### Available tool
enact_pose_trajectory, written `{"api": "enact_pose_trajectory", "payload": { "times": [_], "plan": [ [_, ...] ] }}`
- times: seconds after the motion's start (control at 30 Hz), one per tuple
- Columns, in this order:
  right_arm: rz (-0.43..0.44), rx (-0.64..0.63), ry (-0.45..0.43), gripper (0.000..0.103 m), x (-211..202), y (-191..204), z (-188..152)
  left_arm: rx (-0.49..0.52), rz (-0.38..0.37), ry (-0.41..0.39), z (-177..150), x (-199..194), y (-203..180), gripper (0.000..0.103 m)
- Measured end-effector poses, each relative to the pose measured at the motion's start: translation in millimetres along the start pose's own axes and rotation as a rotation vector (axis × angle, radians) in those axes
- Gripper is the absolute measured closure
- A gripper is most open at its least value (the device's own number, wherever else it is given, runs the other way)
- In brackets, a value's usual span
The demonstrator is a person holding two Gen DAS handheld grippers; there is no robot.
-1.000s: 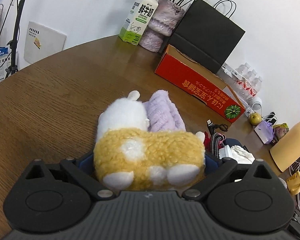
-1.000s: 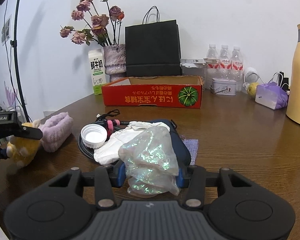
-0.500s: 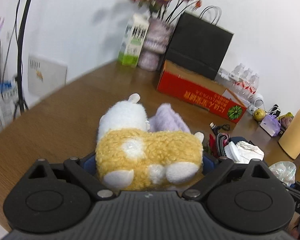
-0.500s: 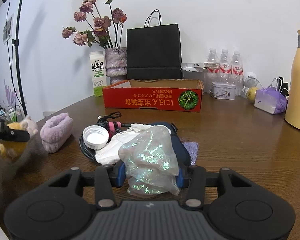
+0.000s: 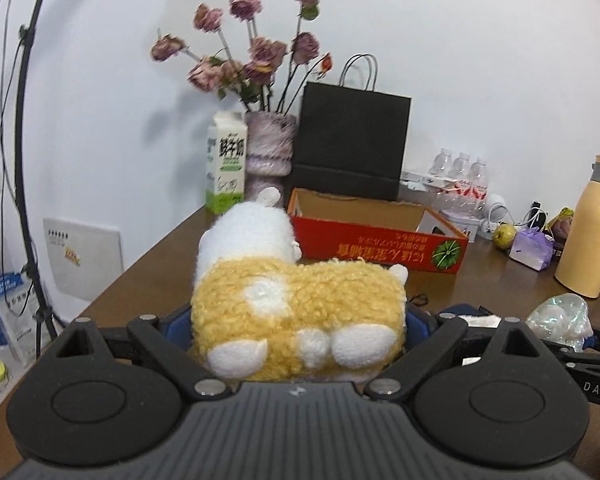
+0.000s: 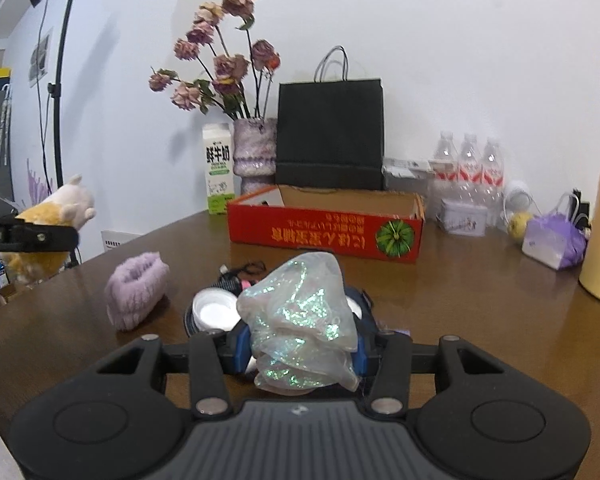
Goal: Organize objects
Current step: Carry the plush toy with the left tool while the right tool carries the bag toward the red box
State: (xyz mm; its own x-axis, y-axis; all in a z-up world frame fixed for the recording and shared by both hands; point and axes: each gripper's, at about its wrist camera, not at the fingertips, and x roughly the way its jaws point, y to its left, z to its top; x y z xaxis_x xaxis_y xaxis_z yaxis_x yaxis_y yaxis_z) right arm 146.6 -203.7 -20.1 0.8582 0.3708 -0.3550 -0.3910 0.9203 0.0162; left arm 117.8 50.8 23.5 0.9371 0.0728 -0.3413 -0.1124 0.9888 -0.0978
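While the red box [image 6: 326,227] waits open at the back of the surface [image 6: 480,300], the left gripper [image 5: 296,320] clamps the plush toy [image 5: 296,300] above it; the right gripper [image 6: 302,352] pinches the iridescent bag [image 6: 302,320], likely both for boxing.

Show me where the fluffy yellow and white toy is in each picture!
Left wrist view: the plush toy fills the lower middle, clamped in the left gripper.
Right wrist view: the same toy sits at the far left edge, held up off the table.
Shared landmark: the red box, behind the toy in the left view and in the middle of the right view.
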Motion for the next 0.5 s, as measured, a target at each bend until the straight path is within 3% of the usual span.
{"api": "enact_pose_trajectory", "payload": {
  "times": [0.5],
  "plan": [
    [0.037, 0.055, -0.01, 0.058, 44.0, -10.6, 46.2, 0.007, -0.015, -0.009, 38.2, 65.1, -29.7, 0.007]
  ]
}}
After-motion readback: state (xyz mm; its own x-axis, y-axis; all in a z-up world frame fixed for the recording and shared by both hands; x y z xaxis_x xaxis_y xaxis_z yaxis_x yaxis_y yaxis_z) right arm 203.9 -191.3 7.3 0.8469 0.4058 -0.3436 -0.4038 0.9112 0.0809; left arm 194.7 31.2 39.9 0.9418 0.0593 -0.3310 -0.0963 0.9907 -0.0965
